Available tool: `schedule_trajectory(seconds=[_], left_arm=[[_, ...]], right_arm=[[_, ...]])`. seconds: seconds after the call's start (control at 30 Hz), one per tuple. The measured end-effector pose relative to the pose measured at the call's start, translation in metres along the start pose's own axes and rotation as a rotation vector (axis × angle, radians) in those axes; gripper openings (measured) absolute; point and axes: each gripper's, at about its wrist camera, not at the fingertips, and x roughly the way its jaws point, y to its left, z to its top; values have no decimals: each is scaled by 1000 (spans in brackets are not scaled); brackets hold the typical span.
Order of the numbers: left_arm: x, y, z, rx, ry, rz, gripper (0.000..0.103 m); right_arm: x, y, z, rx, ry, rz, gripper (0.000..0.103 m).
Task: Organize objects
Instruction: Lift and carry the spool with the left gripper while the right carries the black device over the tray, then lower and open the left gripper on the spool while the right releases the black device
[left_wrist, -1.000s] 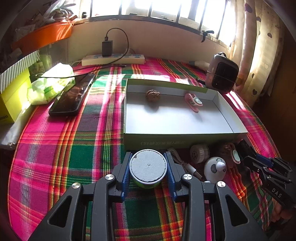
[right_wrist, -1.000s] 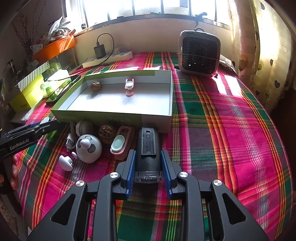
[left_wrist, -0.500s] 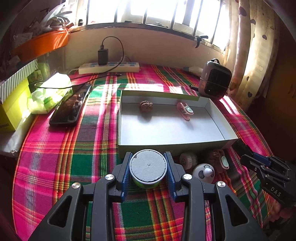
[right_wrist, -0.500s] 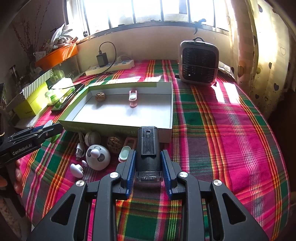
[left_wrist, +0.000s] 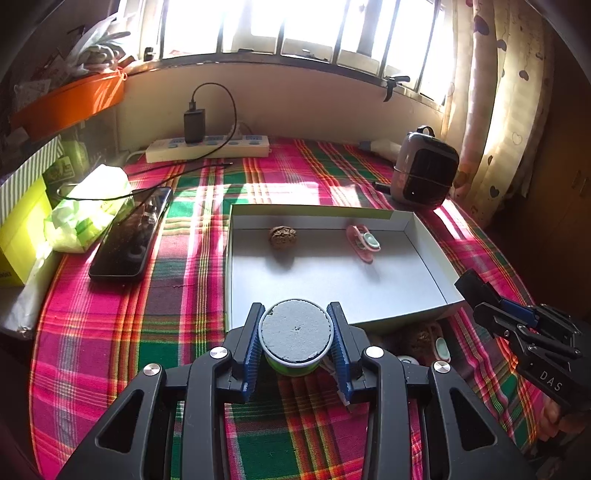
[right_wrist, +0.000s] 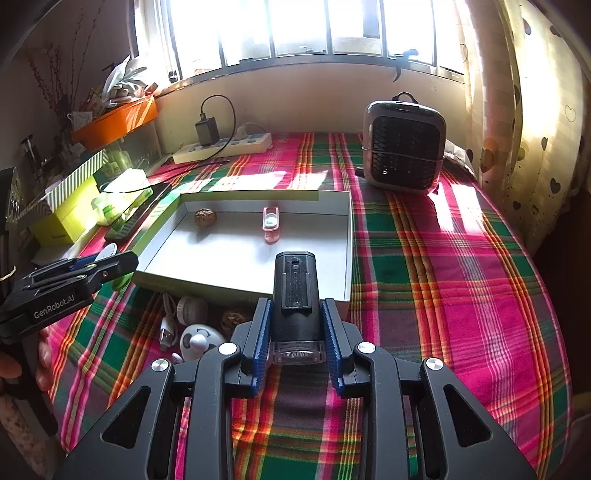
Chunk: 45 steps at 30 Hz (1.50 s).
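Height is the change in the left wrist view: the left gripper, clamped on the grey-topped green jar, now sits higher than a second ago, and the jar overlaps the near wall of the white box instead of resting before it. Likely the jar goes in next, beside the walnut and pink clip. Plaid cloth covers the table; a phone lies left.

Right wrist view: the right gripper has risen too, pinching the black flashlight, whose far end now crosses the box edge. Small items remain on the cloth below, a white mini fan among them. A heater stands under the bright window.
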Motion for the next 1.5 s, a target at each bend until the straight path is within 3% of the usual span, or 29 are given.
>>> schedule_trajectory(seconds=[0.77,1.5], left_arm=[[37,-10,35,38,24,-30,32],[99,-28,66,72,83,-78,32]], right_arm=[[34,-8,32,-3,34,-4,29],[90,-14,63,14,88,-2,29]])
